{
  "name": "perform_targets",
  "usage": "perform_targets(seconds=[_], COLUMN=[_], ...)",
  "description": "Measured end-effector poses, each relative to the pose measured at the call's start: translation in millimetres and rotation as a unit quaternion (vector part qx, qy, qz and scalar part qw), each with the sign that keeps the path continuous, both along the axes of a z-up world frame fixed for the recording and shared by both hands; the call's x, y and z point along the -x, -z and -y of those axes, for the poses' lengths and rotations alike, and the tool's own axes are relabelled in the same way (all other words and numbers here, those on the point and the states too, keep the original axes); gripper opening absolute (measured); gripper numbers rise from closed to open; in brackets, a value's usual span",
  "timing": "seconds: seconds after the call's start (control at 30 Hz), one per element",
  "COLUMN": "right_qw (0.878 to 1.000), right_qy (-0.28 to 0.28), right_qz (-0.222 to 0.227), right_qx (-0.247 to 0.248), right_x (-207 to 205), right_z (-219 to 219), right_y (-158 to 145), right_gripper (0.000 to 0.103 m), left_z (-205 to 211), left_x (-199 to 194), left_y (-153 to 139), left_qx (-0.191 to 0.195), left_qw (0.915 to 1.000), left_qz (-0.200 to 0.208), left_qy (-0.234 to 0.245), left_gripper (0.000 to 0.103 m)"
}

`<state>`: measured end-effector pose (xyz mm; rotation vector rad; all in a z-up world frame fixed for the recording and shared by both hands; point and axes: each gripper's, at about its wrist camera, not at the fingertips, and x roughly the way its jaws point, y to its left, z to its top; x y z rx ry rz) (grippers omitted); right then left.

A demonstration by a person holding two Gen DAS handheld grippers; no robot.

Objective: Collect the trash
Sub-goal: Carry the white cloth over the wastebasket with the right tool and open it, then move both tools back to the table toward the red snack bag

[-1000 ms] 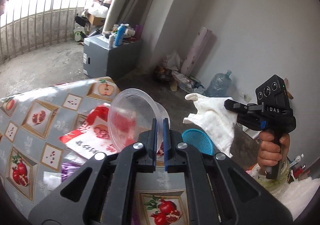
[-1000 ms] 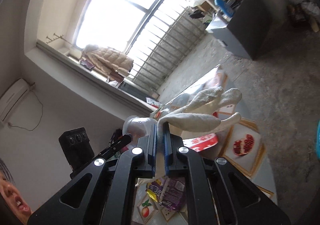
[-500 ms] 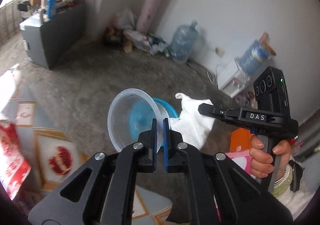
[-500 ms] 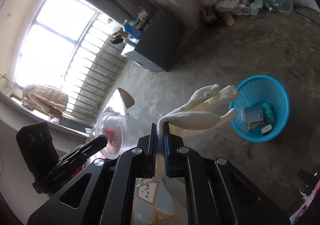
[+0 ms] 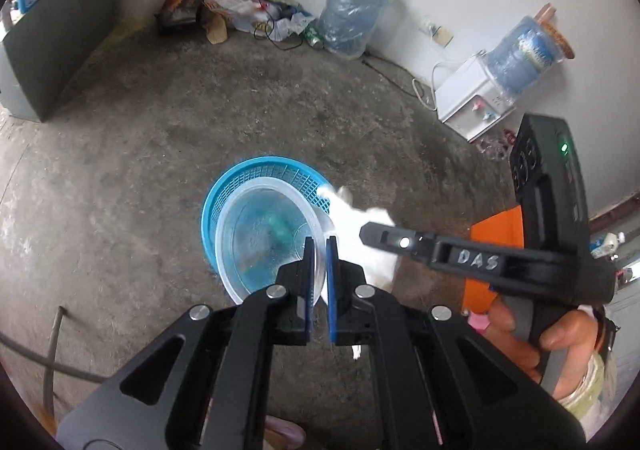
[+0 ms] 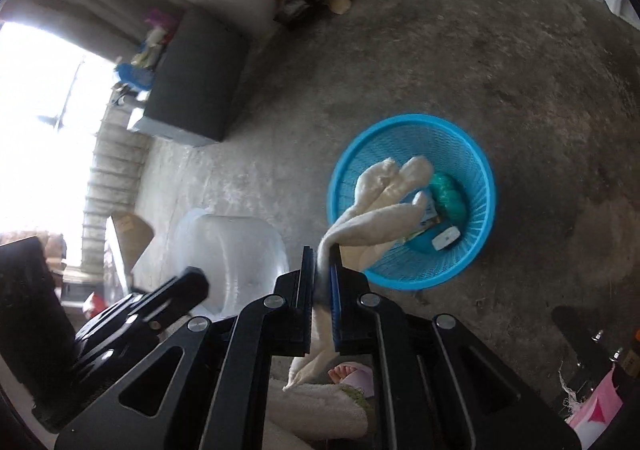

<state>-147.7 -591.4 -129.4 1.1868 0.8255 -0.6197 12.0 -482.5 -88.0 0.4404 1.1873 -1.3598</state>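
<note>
My left gripper is shut on the rim of a clear plastic tub. It holds the tub tilted just above the blue mesh basket on the concrete floor. My right gripper is shut on a white cloth glove, whose fingers dangle over the basket. A green packet and a small white item lie inside the basket. In the left wrist view the right gripper and the glove sit just right of the tub. The tub shows blurred in the right wrist view.
A grey cabinet stands at the left. Litter, a large water jug and a white dispenser line the wall. An orange box lies behind the right gripper. A person's foot is below.
Both grippers swung away from the fruit-patterned table and tipped downward. The tub and the glove now hang over the blue basket on the floor. Both grips have held.
</note>
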Motion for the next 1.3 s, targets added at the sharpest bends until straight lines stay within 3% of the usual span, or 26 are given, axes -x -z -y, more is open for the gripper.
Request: perform_targets(seconds=[0.1, 0.13, 0.17, 0.2, 0.23, 0.37, 0.47, 0.63, 0.7, 0.8, 0.83, 0.97, 1.13, 1.3], right_qw=[0.999, 0.999, 0.999, 0.998, 0.997, 0.995, 0.994, 0.993, 0.992, 0.988, 0.985, 0.965, 0.940, 0.926], right_qy=[0.024, 0.033, 0.042, 0.053, 0.070, 0.099, 0.105, 0.100, 0.096, 0.079, 0.071, 0.045, -0.018, -0.070], right_qz=[-0.014, -0.019, -0.025, -0.031, -0.034, -0.021, -0.008, -0.007, 0.011, 0.035, 0.038, 0.045, 0.034, -0.002], right_qx=[-0.017, -0.021, -0.021, -0.022, -0.020, -0.026, -0.001, 0.056, 0.076, 0.126, 0.151, 0.256, 0.339, 0.371], right_x=[2, 2, 3, 6, 9, 17, 21, 17, 11, -2, -7, -26, -53, -85], right_z=[19, 26, 31, 34, 37, 42, 42, 25, 16, -12, -25, -84, -159, -219], right_y=[31, 42, 52, 59, 65, 72, 64, 15, -13, -67, -86, -152, -189, -196], right_gripper=[0.010, 0.018, 0.037, 0.046, 0.054, 0.054, 0.054, 0.055, 0.060, 0.071, 0.077, 0.094, 0.097, 0.097], left_z=[27, 33, 41, 47, 47, 40, 32, -4, -26, -70, -90, -159, -237, -306], left_x=[2, 0, -2, -7, -12, -22, -32, -59, -66, -72, -72, -68, -58, -56], left_y=[23, 30, 37, 41, 43, 41, 29, -15, -42, -91, -107, -152, -175, -184], left_qx=[-0.012, -0.017, -0.024, -0.026, -0.024, -0.018, -0.002, 0.045, 0.060, 0.105, 0.128, 0.177, 0.198, 0.192], left_qw=[0.9999, 0.9997, 0.9993, 0.9986, 0.9979, 0.9976, 0.9977, 0.9953, 0.9926, 0.9856, 0.9814, 0.9671, 0.9544, 0.9415], left_qz=[-0.008, -0.017, -0.029, -0.042, -0.054, -0.053, -0.050, -0.041, -0.017, 0.002, 0.006, 0.030, 0.059, 0.097], left_qy=[0.002, 0.002, -0.005, -0.017, -0.029, -0.040, -0.045, -0.076, -0.104, -0.132, -0.143, -0.180, -0.215, -0.260], left_gripper=[0.004, 0.008, 0.013, 0.025, 0.031, 0.036, 0.044, 0.052, 0.053, 0.066, 0.072, 0.081, 0.086, 0.089])
